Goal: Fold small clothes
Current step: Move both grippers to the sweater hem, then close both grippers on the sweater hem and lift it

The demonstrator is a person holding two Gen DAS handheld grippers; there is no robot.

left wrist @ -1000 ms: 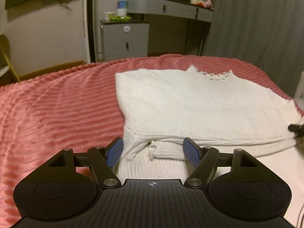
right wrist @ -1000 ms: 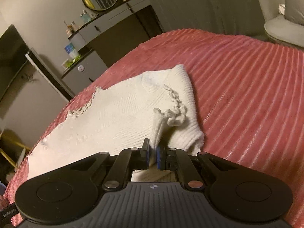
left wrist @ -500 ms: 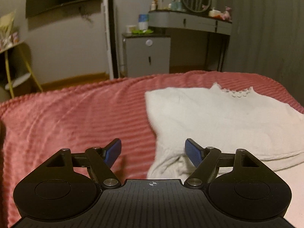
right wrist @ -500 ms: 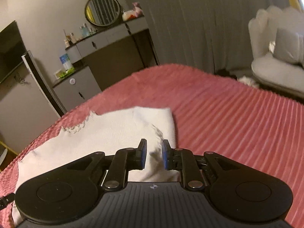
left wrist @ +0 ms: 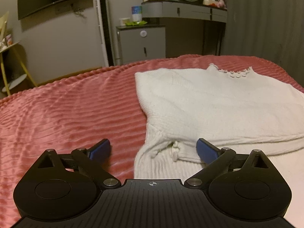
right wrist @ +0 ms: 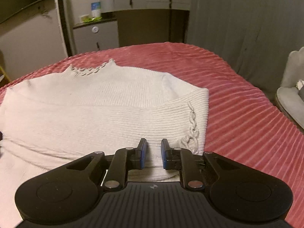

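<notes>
So both sleeves are folded in now and I've let go. My left gripper is opening wide, nothing pinched, its cuff just lying between the fingers. My right gripper went from clamped to slightly apart, empty. The sweater lies flat on the bedspread, collar at 12 o'clock. Bottom fold is next, I reckon

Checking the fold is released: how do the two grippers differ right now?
The left gripper has its jaws spread wide and opening; the right gripper shows only a narrow gap. The left straddles the sweater edge and the bedspread; the right is over the sweater alone. Neither grips cloth.
</notes>
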